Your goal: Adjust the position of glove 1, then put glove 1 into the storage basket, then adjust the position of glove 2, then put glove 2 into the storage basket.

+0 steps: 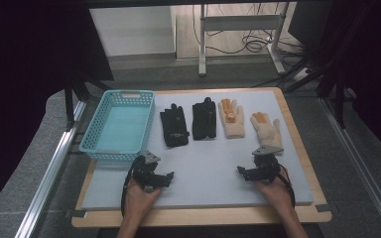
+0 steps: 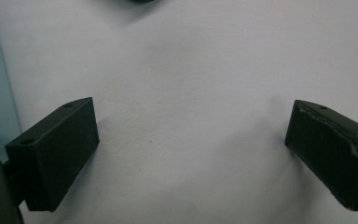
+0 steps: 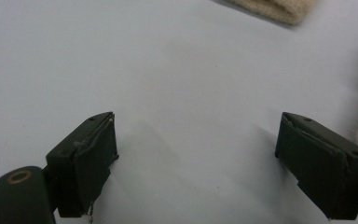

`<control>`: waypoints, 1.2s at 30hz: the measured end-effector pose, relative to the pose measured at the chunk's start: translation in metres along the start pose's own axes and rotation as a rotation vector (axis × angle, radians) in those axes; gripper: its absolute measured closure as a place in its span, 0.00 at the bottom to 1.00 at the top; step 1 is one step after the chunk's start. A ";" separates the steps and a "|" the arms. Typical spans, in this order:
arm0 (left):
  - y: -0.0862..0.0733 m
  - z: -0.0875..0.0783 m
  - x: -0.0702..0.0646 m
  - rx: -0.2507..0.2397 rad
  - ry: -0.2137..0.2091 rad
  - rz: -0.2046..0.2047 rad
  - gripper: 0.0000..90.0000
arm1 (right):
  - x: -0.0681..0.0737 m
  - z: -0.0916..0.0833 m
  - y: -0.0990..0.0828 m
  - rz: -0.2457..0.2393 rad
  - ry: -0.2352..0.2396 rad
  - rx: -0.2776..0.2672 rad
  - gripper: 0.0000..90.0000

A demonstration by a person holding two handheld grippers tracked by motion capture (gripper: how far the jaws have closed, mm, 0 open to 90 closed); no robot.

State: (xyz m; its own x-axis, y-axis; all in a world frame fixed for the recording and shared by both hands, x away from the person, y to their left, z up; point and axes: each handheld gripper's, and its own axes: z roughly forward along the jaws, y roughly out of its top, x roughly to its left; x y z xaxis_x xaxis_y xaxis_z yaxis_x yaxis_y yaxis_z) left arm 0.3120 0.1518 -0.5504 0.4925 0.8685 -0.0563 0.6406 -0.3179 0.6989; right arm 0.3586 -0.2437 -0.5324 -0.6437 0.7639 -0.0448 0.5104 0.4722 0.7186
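Though worn, cream glove (image 1: pixel 268 130) lies flat w/ orange fingertips.

Four gloves (image 1: pixel 209 120) in a row, basket (image 1: pixel 118 125) left, both tongs near

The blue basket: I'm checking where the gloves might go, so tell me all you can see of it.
The blue basket is a rectangular, light-blue tray of what looks like plastic, with perforated lattice walls and a handle slot in its far rim. It sits upright and empty at the left edge of the white mat, touching no glove. The nearest black glove lies just right of it.
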 end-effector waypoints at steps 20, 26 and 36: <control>0.000 0.000 0.000 0.000 -0.001 -0.001 0.03 | 0.000 0.000 0.000 -0.001 -0.002 -0.002 0.14; 0.000 0.000 0.000 -0.001 0.000 -0.001 0.03 | 0.000 0.000 0.000 0.000 0.000 -0.002 0.14; 0.000 0.000 0.000 -0.001 0.000 0.000 0.03 | -0.001 -0.001 0.002 0.013 0.009 0.001 0.14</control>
State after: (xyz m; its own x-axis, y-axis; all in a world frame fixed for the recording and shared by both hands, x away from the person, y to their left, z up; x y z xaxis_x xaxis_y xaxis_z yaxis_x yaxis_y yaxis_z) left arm 0.3119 0.1518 -0.5505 0.4923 0.8686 -0.0565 0.6404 -0.3175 0.6993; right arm 0.3599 -0.2438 -0.5306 -0.6420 0.7661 -0.0296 0.5191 0.4627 0.7187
